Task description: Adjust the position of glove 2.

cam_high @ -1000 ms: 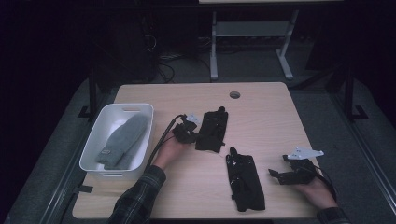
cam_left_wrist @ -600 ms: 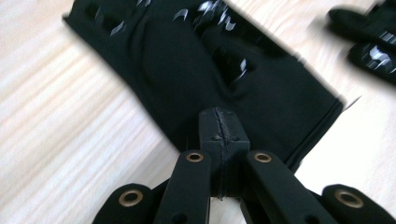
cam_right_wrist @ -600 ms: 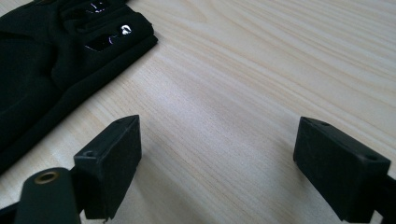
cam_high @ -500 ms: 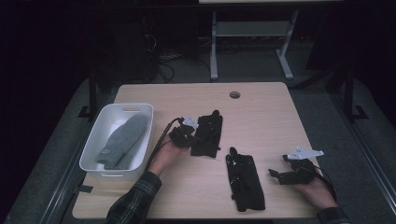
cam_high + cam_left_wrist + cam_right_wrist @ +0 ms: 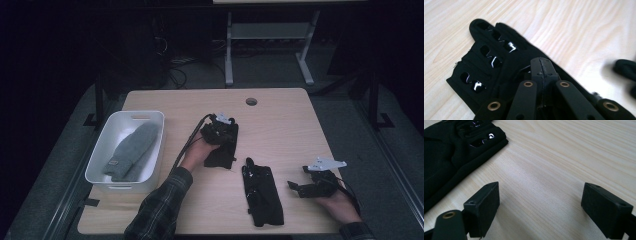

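A black fingerless glove (image 5: 221, 150) is lying near the table's (image 5: 280, 120) centre, and the left gripper (image 5: 218, 131) is resting on it with its jaws pressed together, pinching the fabric. A second black glove (image 5: 262, 192) is lying at five o'clock from the first. At three o'clock from that one, the right gripper (image 5: 296, 188) is sitting with jaws spread wide over bare wood. At nine o'clock, a white bin (image 5: 112, 135) is holding a grey mitten (image 5: 132, 150).

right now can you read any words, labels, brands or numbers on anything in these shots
None can be read.
Grey slipper in the white bin: a small tag near its near end, too small to read.
Black gloves: glossy patches, no lettering that can be made out.
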Demonstrator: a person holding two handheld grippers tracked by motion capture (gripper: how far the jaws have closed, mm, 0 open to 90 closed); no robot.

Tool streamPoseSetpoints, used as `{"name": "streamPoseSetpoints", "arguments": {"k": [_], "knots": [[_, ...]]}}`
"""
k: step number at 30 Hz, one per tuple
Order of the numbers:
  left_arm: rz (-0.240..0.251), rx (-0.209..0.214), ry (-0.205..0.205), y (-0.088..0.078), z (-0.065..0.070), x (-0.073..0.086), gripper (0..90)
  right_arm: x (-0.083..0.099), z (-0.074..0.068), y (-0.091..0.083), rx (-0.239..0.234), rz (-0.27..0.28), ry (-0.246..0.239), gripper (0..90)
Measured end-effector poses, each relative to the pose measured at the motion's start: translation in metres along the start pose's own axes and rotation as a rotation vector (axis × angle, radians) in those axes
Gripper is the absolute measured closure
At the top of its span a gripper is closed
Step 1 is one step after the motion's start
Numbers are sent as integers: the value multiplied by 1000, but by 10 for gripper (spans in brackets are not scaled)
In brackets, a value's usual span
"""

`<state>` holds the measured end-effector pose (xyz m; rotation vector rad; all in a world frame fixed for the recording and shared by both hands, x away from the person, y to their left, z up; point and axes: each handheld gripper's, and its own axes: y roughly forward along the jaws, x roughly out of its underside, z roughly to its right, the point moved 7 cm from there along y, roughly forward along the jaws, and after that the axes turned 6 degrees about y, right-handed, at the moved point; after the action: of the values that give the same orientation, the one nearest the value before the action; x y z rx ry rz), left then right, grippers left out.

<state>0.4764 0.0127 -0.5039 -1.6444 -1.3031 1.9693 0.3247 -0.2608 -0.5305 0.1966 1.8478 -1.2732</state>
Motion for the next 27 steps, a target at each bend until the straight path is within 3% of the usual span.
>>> {"name": "streamPoseSetpoints", "arguments": {"k": [3,7,27], "knots": [[-16,15,-1,9,0,7,895,0,0,0,0,0,-1,150],[-12,32,-5,3,10,13,896,0,0,0,-1,0,1,150],[-23,121,1,-45,92,61,895,0,0,0,0,-1,0,150]]}}
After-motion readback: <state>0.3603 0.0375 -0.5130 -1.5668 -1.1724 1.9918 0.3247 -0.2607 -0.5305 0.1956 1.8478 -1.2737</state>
